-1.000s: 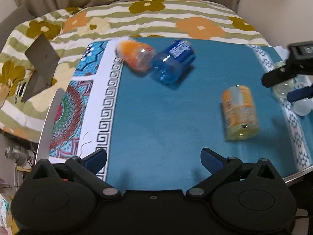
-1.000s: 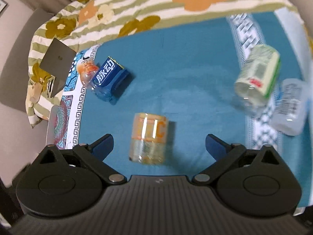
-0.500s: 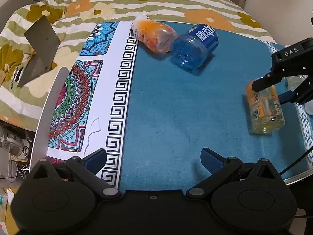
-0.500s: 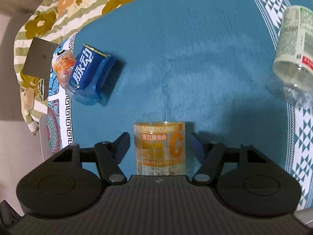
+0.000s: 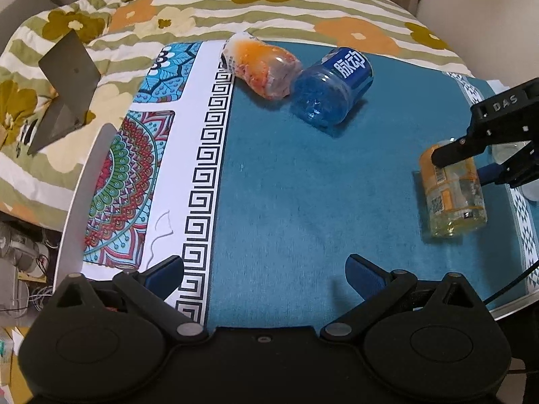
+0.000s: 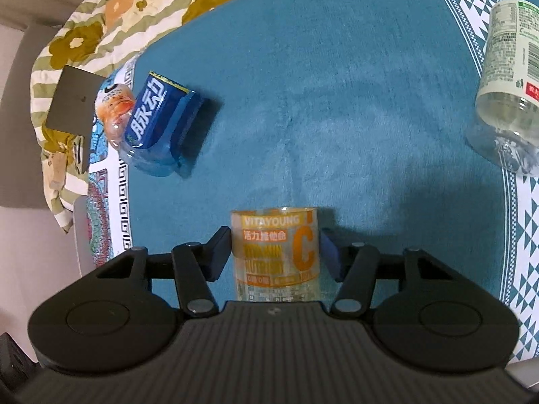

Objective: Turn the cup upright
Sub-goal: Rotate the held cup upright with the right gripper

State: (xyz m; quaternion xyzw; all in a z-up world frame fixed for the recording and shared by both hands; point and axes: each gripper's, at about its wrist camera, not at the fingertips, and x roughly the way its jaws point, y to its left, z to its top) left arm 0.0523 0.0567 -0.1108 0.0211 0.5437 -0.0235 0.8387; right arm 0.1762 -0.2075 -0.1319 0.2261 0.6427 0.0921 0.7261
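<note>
A clear cup with a yellow-orange "VITAYOUNG C" label lies on its side on the teal mat. My right gripper is shut on it, one finger at each side of its body. In the left wrist view the same cup lies at the far right with the right gripper over its far end. My left gripper is open and empty, low over the mat's near edge.
A blue cup and an orange cup lie touching at the mat's far side. A green-labelled clear cup lies at the right. A floral blanket and a grey stand lie beyond.
My right gripper came down over the yellow cup and its fingers closed in from wide open to touch its sides. The left gripper stayed open and shifted slightly.
</note>
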